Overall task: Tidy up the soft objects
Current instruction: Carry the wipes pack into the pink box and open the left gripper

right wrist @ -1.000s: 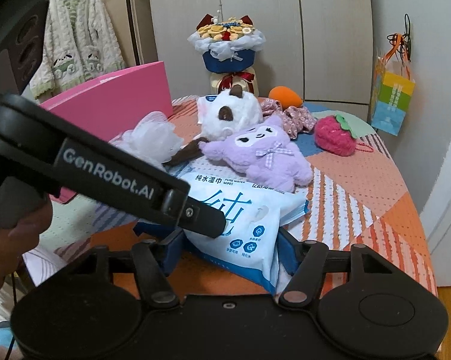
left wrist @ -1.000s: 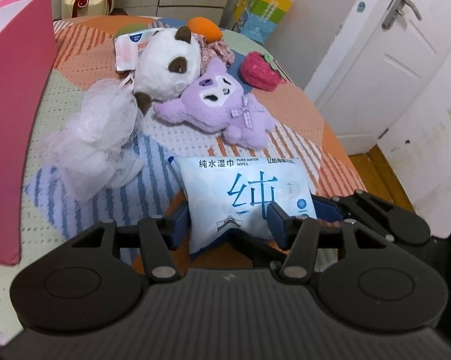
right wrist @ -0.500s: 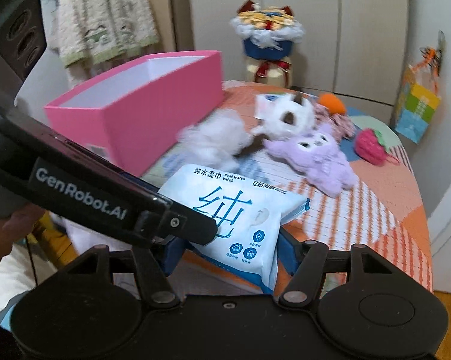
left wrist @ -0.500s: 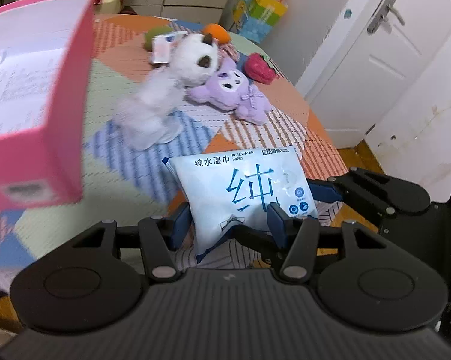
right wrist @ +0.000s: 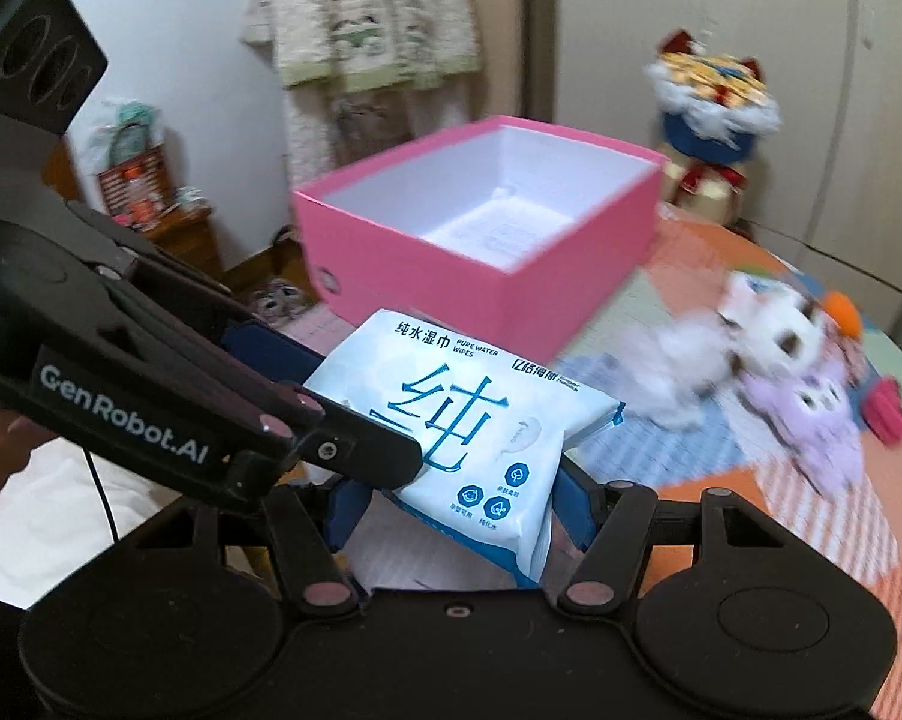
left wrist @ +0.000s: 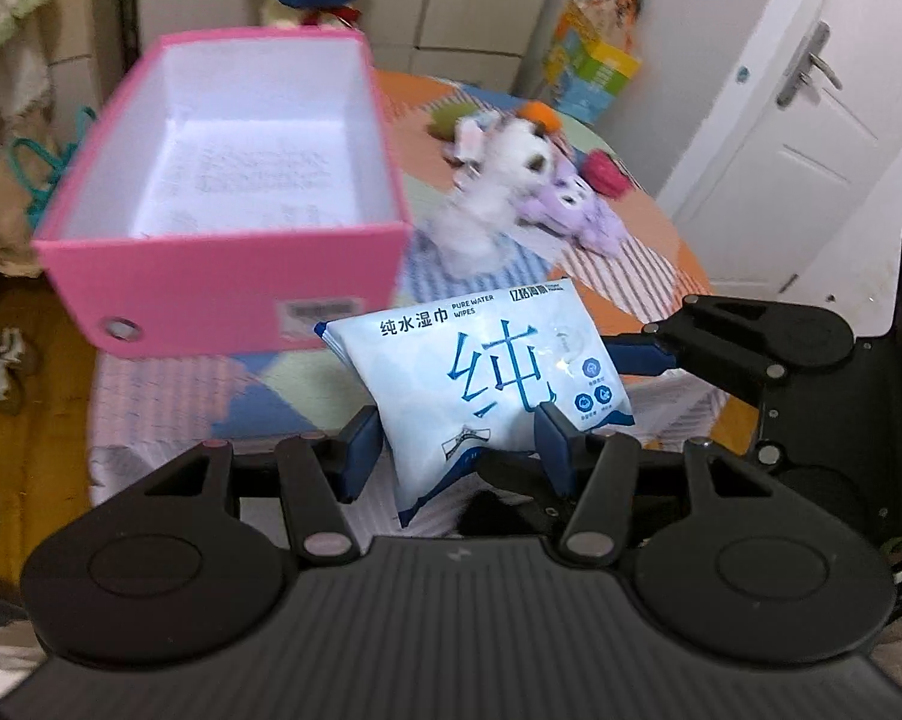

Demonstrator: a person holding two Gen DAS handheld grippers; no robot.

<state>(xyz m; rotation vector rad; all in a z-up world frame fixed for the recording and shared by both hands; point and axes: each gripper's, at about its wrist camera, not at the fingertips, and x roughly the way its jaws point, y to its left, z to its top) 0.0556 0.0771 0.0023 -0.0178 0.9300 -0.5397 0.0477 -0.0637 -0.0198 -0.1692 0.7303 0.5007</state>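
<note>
A white and blue pack of wet wipes [left wrist: 481, 378] hangs in the air, held from both sides. My left gripper [left wrist: 457, 450] is shut on its near end. My right gripper [right wrist: 451, 510] is shut on the same wet wipes pack [right wrist: 463, 420]. The pack is above the table's near edge, in front of an open pink box [left wrist: 235, 276] with a white inside; the pink box [right wrist: 481, 258] holds only a paper sheet. The right gripper's arm [left wrist: 751, 342] shows at the pack's right side.
A white mesh puff [right wrist: 679, 372], a white plush [right wrist: 769, 312], a purple plush [right wrist: 817, 414], a red strawberry plush [left wrist: 601, 171] and an orange toy [left wrist: 538, 114] lie on the patterned tablecloth [left wrist: 643, 252] behind. A white door [left wrist: 811, 120] stands to the right.
Both grippers have lifted the wipes pack off the table and carried it back and left, toward the pink box. The box's open top has come into view.
</note>
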